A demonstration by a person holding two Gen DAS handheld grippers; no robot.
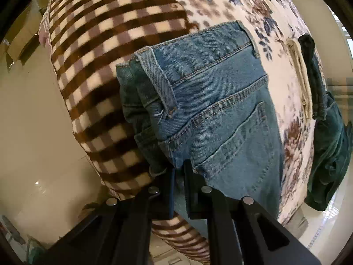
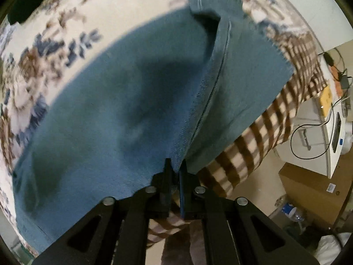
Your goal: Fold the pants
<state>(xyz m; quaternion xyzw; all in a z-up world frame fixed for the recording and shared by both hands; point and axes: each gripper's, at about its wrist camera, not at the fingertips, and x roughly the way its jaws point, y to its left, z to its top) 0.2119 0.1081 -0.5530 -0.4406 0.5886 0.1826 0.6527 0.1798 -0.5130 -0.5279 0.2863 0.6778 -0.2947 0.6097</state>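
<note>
Fold in progress: my left gripper (image 1: 179,172) is clamped on the waistband side of the jeans (image 1: 211,101), my right gripper (image 2: 175,167) pinches the leg edge, near the bed's (image 1: 231,4) checked-blanket (image 1: 106,35) edge. Both corners should come down level, seams aligned. The denim is stiff, twilled and topstitched; the hem is frayed.

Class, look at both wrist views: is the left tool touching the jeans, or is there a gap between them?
Touching. The left wrist view shows the left tool closed on the waist end of the jeans, with denim pinched between its fingers.
</note>
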